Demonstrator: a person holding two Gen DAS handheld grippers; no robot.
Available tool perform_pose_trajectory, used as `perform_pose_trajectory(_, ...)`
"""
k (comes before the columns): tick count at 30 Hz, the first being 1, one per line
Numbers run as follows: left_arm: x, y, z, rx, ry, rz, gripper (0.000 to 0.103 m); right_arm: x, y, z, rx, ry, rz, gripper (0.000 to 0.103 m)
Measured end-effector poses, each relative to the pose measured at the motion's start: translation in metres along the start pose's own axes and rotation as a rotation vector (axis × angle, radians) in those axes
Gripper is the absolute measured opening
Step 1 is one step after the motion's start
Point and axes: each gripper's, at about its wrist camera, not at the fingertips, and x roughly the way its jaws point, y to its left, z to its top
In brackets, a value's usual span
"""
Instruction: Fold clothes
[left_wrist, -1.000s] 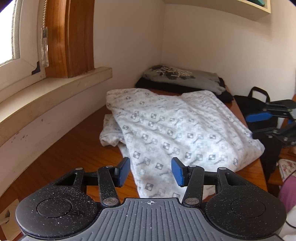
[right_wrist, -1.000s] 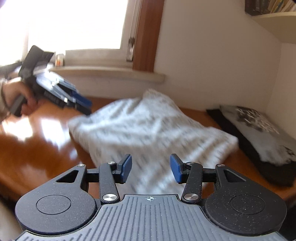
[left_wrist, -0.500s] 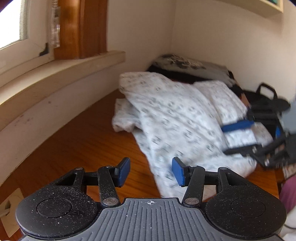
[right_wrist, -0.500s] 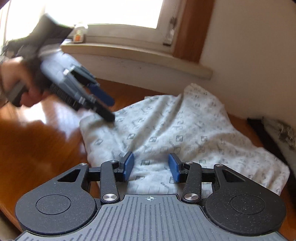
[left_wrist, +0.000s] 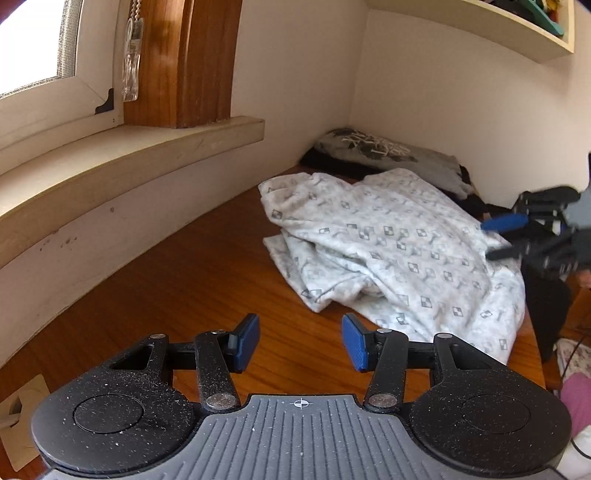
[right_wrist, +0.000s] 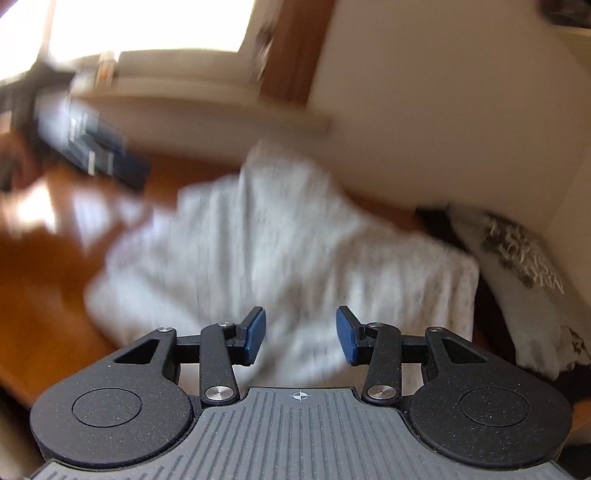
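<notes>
Both views have swung since earlier. Patterned white garment (left_wrist: 399, 251) lies rumpled on the bench (left_wrist: 177, 280); left hand-held gripper (left_wrist: 299, 341) and right hand-held gripper (right_wrist: 301, 336) gape half-wide, empty. Pinching several bunched layers could spoil the fold.

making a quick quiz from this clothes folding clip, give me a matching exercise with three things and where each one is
Things:
1. white patterned garment
2. grey printed garment
3. left gripper

Places:
A. in the far corner against the wall
B. over bare wood, nothing between its fingers
C. crumpled in the middle of the wooden table

Pairs: 1-C, 2-A, 3-B
</notes>
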Motion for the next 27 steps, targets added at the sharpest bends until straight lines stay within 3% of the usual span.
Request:
perform_pose_trajectory(5, 0.005, 0.002, -0.003, -0.012, 0.004, 0.010, 0.054, 0.042, 0.043, 0.039, -0.030, -0.035, 0.057, 0.044)
perform_pose_trajectory(12, 0.009, 0.006, -0.005, -0.030, 0.008, 0.021, 0.054, 0.124, 0.060, 0.072, 0.034, 0.062, 0.047, 0.045)
perform_pose_trajectory(19, 0.012, 0.009, -0.005, -0.039, 0.009, 0.034, 0.054, 0.137, 0.071, 0.074, 0.013, 0.072, 0.017, 0.055)
perform_pose_trajectory(20, 0.012, 0.009, -0.005, -0.039, 0.011, 0.035, 0.054, 0.140, 0.073, 0.074, -0.003, 0.080, -0.004, 0.051)
perform_pose_trajectory(23, 0.012, 0.008, -0.005, -0.036, 0.008, 0.037, 0.054, 0.132, 0.066, 0.073, 0.039, 0.036, 0.007, 0.007)
perform_pose_trajectory(27, 0.009, 0.007, -0.004, -0.041, -0.022, 0.033, 0.057, 0.099, 0.043, 0.063, 0.164, -0.100, 0.012, 0.007)
